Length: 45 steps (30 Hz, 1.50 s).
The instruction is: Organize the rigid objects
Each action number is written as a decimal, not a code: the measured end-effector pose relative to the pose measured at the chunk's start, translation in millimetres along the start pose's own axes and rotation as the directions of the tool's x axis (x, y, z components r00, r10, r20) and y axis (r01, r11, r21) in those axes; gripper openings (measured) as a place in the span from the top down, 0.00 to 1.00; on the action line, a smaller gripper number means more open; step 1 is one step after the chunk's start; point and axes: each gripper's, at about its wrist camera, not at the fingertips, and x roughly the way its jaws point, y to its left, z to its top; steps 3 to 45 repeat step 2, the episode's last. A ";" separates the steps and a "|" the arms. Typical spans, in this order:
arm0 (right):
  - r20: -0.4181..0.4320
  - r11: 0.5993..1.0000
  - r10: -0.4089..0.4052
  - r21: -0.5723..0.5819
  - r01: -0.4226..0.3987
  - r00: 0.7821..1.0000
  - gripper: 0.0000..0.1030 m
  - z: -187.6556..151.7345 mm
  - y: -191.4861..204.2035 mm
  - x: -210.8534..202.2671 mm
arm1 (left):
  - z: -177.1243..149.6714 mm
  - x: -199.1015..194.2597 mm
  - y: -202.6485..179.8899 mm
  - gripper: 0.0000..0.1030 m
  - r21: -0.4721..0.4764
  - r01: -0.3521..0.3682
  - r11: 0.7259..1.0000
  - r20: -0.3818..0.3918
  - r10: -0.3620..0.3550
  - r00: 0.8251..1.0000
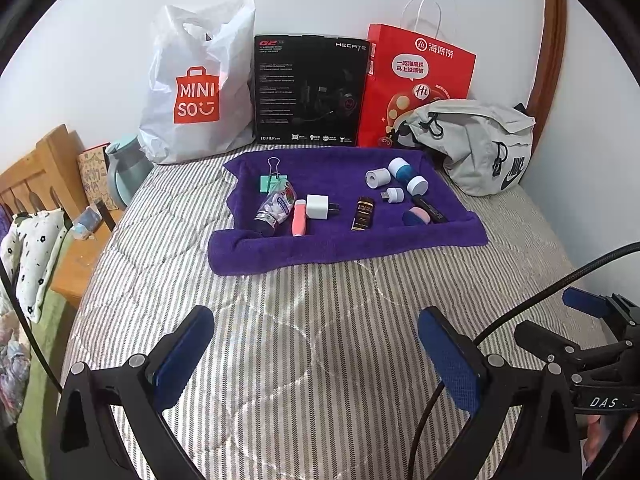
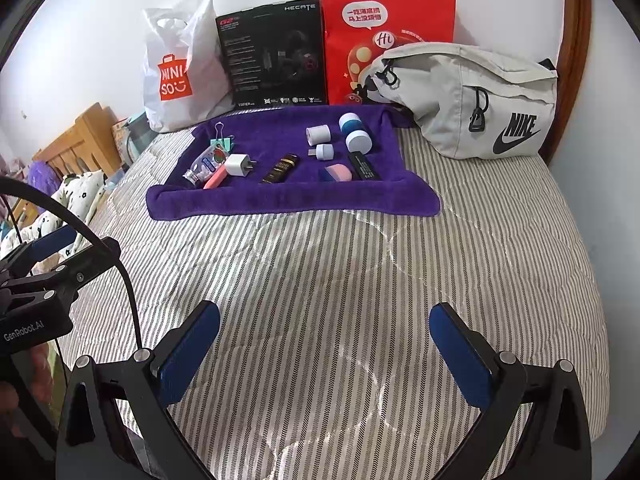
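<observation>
— So where do the small things lie?

— Ahead of both tools, well beyond the fingertips, on the folded purple towel [image 2: 256, 200]: a white cube-shaped plastic charger [image 2: 237, 165], a slim pink plastic tube [image 2: 216, 179], a dark flat gold-lettered box [image 2: 280, 169].

— And the grippers?

— Left gripper [image 1: 316, 356] and right gripper [image 2: 325, 354] both spread wide, holding nothing.

— Handling?

— Light, stiff, probably slick. I'd pinch the charger across its flat sides, clear of the prongs.

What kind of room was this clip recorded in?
Most likely a bedroom. The work surface is a bed with a striped quilt and a wooden headboard; shopping bags and a grey waist bag lean against the wall. The small items lie on a purple towel.
</observation>
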 end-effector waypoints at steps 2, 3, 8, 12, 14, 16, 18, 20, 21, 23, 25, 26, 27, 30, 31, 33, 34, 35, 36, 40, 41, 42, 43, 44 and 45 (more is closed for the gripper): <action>-0.005 1.000 0.002 0.001 -0.002 1.000 0.00 -0.7 -1.0 1.8 | -1.3 0.0 -1.3 0.00 -0.002 -0.002 1.000 0.004 0.002 1.000; -0.005 1.000 0.002 0.001 -0.002 1.000 0.00 -0.7 -1.0 1.8 | -1.3 0.0 -1.3 0.00 -0.002 -0.002 1.000 0.004 0.002 1.000; -0.005 1.000 0.002 0.001 -0.002 1.000 0.00 -0.7 -1.0 1.8 | -1.3 0.0 -1.3 0.00 -0.002 -0.002 1.000 0.004 0.002 1.000; -0.005 1.000 0.002 0.001 -0.002 1.000 0.00 -0.7 -1.0 1.8 | -1.3 0.0 -1.3 0.00 -0.002 -0.002 1.000 0.004 0.002 1.000; -0.005 1.000 0.002 0.001 -0.002 1.000 0.00 -0.7 -1.0 1.8 | -1.3 0.0 -1.3 0.00 -0.002 -0.002 1.000 0.004 0.002 1.000; -0.005 1.000 0.002 0.001 -0.002 1.000 0.00 -0.7 -1.0 1.8 | -1.3 0.0 -1.3 0.00 -0.002 -0.002 1.000 0.004 0.002 1.000; -0.005 1.000 0.002 0.001 -0.002 1.000 0.00 -0.7 -1.0 1.8 | -1.3 0.0 -1.3 0.00 -0.002 -0.002 1.000 0.004 0.002 1.000; -0.005 1.000 0.002 0.001 -0.002 1.000 0.00 -0.7 -1.0 1.8 | -1.3 0.0 -1.3 0.00 -0.002 -0.002 1.000 0.004 0.002 1.000; -0.005 1.000 0.002 0.001 -0.002 1.000 0.00 -0.7 -1.0 1.8 | -1.3 0.0 -1.3 0.00 -0.002 -0.002 1.000 0.004 0.002 1.000; -0.005 1.000 0.002 0.001 -0.002 1.000 0.00 -0.7 -1.0 1.8 | -1.3 0.0 -1.3 0.00 -0.002 -0.002 1.000 0.004 0.002 1.000; -0.005 1.000 0.002 0.001 -0.002 1.000 0.00 -0.7 -1.0 1.8 | -1.3 0.0 -1.3 0.00 -0.002 -0.002 1.000 0.004 0.002 1.000; -0.005 1.000 0.002 0.001 -0.002 1.000 0.00 -0.7 -1.0 1.8 | -1.3 0.0 -1.3 0.00 -0.002 -0.002 1.000 0.004 0.002 1.000; -0.005 1.000 0.002 0.001 -0.002 1.000 0.00 -0.7 -1.0 1.8 | -1.3 0.0 -1.3 0.00 -0.002 -0.002 1.000 0.004 0.002 1.000; -0.005 1.000 0.002 0.001 -0.002 1.000 0.00 -0.7 -1.0 1.8 | -1.3 0.0 -1.3 0.00 -0.002 -0.002 1.000 0.004 0.002 1.000; -0.005 1.000 0.002 0.001 -0.002 1.000 0.00 -0.7 -1.0 1.8 | -1.3 0.0 -1.3 0.00 -0.002 -0.002 1.000 0.004 0.002 1.000; -0.005 1.000 0.002 0.001 -0.002 1.000 0.00 -0.7 -1.0 1.8 | -1.3 0.0 -1.3 0.00 -0.002 -0.002 1.000 0.004 0.002 1.000; -0.005 1.000 0.002 0.001 -0.002 1.000 0.00 -0.7 -1.0 1.8 | -1.3 0.0 -1.3 0.00 -0.002 -0.002 1.000 0.004 0.002 1.000; -0.005 1.000 0.002 0.001 -0.002 1.000 0.00 -0.7 -1.0 1.8 | -1.3 0.0 -1.3 0.00 -0.002 -0.002 1.000 0.004 0.002 1.000; -0.005 1.000 0.002 0.001 -0.002 1.000 0.00 -0.7 -1.0 1.8 | -1.3 0.0 -1.3 0.00 -0.002 -0.002 1.000 0.004 0.002 1.000; -0.005 1.000 0.002 0.001 -0.002 1.000 0.00 -0.7 -1.0 1.8 | -1.3 0.0 -1.3 0.00 -0.002 -0.002 1.000 0.004 0.002 1.000; -0.005 1.000 0.002 0.001 -0.002 1.000 0.00 -0.7 -1.0 1.8 | -1.3 0.0 -1.3 0.00 -0.002 -0.002 1.000 0.004 0.002 1.000; -0.005 1.000 0.002 0.001 -0.002 1.000 0.00 -0.7 -1.0 1.8 | -1.3 0.0 -1.3 0.00 -0.002 -0.002 1.000 0.004 0.002 1.000; -0.005 1.000 0.002 0.001 -0.002 1.000 0.00 -0.7 -1.0 1.8 | -1.3 0.0 -1.3 0.00 -0.002 -0.002 1.000 0.004 0.002 1.000; -0.005 1.000 0.002 0.001 -0.002 1.000 0.00 -0.7 -1.0 1.8 | -1.3 0.0 -1.3 0.00 -0.002 -0.002 1.000 0.004 0.002 1.000; -0.005 1.000 0.002 0.001 -0.002 1.000 0.00 -0.7 -1.0 1.8 | -1.3 0.0 -1.3 0.00 -0.002 -0.002 1.000 0.004 0.002 1.000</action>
